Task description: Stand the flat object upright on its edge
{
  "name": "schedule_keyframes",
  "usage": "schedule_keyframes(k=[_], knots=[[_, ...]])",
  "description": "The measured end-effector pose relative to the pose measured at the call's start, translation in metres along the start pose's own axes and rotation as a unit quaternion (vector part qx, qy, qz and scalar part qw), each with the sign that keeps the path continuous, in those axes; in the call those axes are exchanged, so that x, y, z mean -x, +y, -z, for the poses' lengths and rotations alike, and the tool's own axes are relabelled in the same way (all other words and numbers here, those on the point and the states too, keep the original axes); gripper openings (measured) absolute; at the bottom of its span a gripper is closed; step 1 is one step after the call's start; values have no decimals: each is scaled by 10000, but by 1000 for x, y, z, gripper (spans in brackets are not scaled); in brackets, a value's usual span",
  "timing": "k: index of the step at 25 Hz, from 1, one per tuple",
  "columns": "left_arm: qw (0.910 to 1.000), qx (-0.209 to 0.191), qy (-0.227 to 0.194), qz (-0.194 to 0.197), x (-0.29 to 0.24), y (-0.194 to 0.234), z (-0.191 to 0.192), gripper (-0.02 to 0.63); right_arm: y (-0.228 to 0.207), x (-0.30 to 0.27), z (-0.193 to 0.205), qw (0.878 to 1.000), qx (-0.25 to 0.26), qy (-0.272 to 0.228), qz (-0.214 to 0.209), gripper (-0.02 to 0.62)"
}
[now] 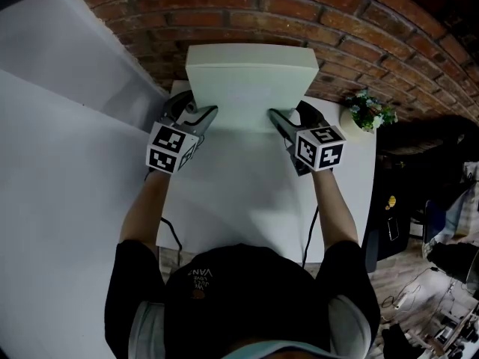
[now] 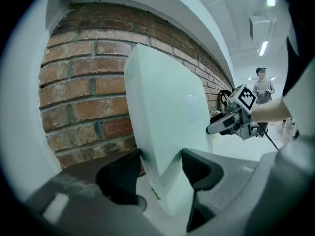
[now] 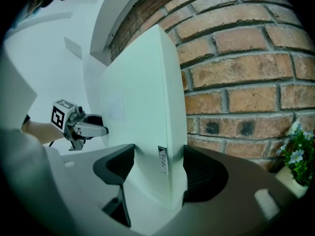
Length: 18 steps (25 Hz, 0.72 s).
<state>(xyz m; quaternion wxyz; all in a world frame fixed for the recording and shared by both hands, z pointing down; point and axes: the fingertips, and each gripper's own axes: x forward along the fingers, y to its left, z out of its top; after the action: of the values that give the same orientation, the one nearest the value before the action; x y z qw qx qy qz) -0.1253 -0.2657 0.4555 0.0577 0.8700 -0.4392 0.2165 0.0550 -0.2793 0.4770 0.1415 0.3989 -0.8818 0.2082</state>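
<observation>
Box (image 1: 251,88) near upright on table (image 1: 247,193) | left gripper (image 2: 160,167), right gripper (image 3: 156,163) each clamp an end; balances it | wall (image 1: 314,13) just behind

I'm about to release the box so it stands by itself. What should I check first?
1. Left gripper shut on the white box's lower left corner: ok.
2. Right gripper shut on its lower right corner: ok.
3. White box upright, broad face toward the person: ok.
4. Bottom edge resting on the table: cannot tell.
5. White box leaning on the brick wall or free of it: cannot tell.
6. Potted plant apart from the white box: ok.
</observation>
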Motion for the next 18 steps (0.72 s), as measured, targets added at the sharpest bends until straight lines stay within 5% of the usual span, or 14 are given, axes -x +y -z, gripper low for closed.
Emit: schedule_keyframes(k=[18], knots=[[9992, -320, -122, -222, -35, 26, -4, 265, -25, -26, -13, 9988, 159, -333, 318, 310]])
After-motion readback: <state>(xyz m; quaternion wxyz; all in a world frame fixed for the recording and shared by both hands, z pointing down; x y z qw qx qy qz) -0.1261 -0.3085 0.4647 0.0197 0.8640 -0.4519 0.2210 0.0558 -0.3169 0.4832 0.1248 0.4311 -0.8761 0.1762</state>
